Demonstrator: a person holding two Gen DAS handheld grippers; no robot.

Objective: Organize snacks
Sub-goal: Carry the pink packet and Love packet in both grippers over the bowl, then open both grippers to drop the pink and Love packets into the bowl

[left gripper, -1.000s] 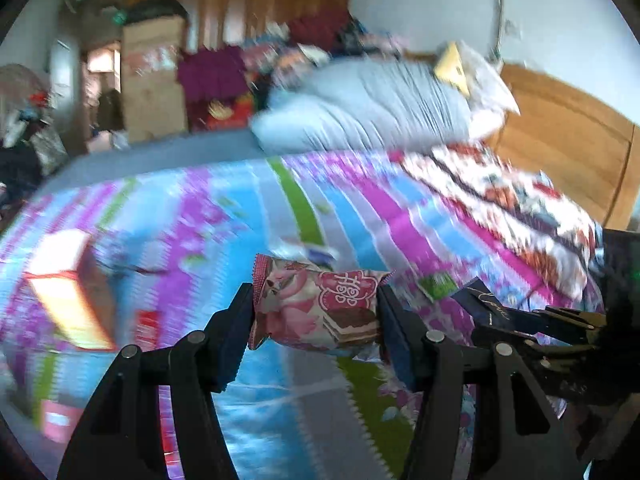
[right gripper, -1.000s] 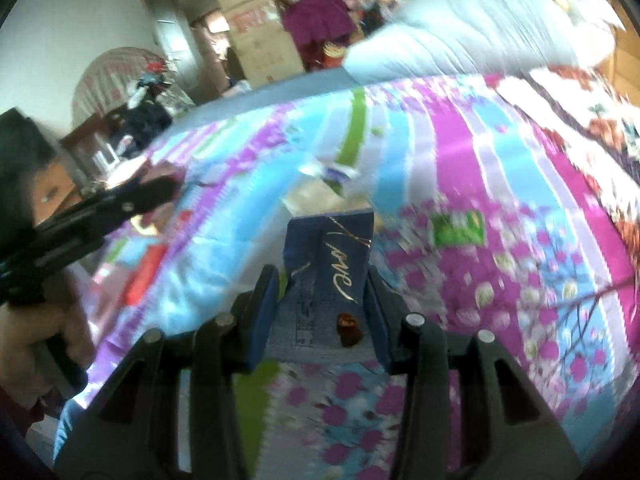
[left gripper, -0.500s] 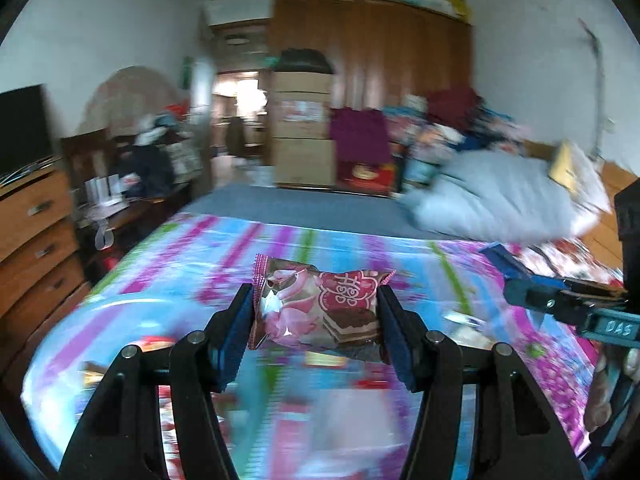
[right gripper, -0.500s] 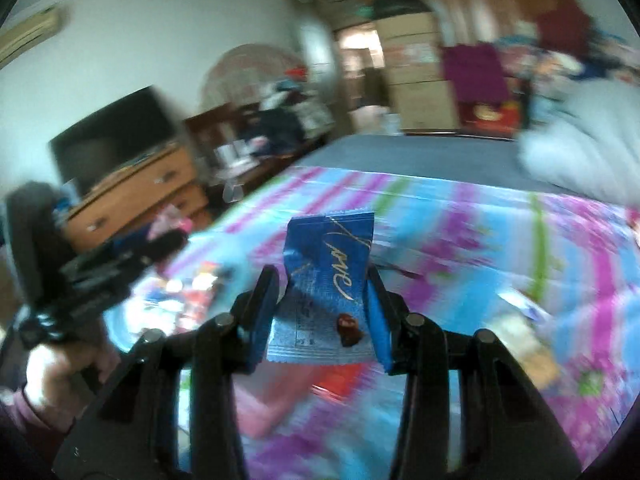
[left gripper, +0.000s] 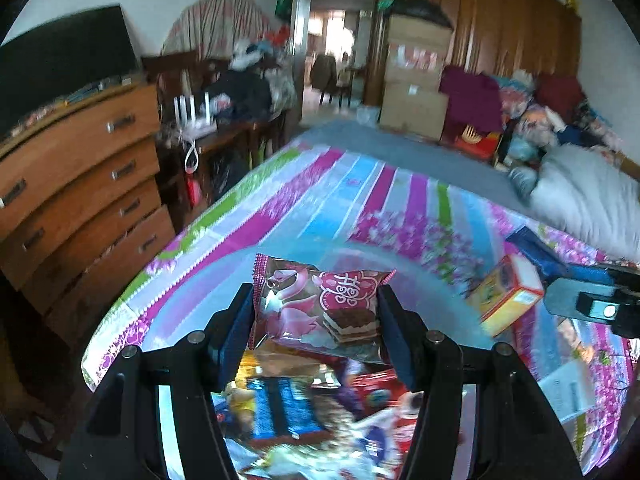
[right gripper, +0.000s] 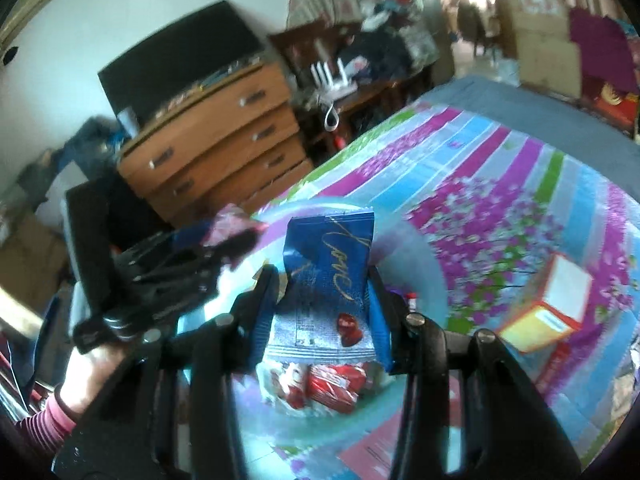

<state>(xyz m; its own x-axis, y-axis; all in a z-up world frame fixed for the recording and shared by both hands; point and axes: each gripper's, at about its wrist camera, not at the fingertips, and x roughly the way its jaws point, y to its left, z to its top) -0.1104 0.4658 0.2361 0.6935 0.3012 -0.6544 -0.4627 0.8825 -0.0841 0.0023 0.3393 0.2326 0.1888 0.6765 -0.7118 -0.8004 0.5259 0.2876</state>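
Left wrist view: the left gripper [left gripper: 316, 320] is clamped on a pink cake packet [left gripper: 320, 306], one pad on each short end, the packet lying crosswise between the fingers with its swan and cake print facing the camera. A second ago the same packet hung over the middle of the striped bedspread [left gripper: 360, 208] with pillows and a headboard beyond; now the view has swung round to the bed's corner, with a wooden chest of drawers [left gripper: 80, 184] and a dark screen [left gripper: 68, 64] on the left. Directly under the packet sits a pale blue bowl [left gripper: 440, 280], its rim curving behind the fingers, filled with mixed wrapped snacks [left gripper: 288, 404], a blue bar among them. A yellow and white box [left gripper: 508, 296] lies on the bedspread just right of the bowl, and the right gripper's tip [left gripper: 592, 308] pokes in at the right edge.

Right wrist view: the right gripper [right gripper: 324, 308] pinches a blue wrapper [right gripper: 332, 280] with gold script, standing upright between the pads, a red heart printed near its lower edge. Earlier it was over open bedspread; now it hangs above the same bowl [right gripper: 412, 248], with red wrapped sweets [right gripper: 328, 388] visible below the wrapper. At left a hand [right gripper: 92, 372] in a pink striped sleeve [right gripper: 48, 428] holds the left gripper, the pink packet blurred at its tip. The yellow box lies to the right on the spread.
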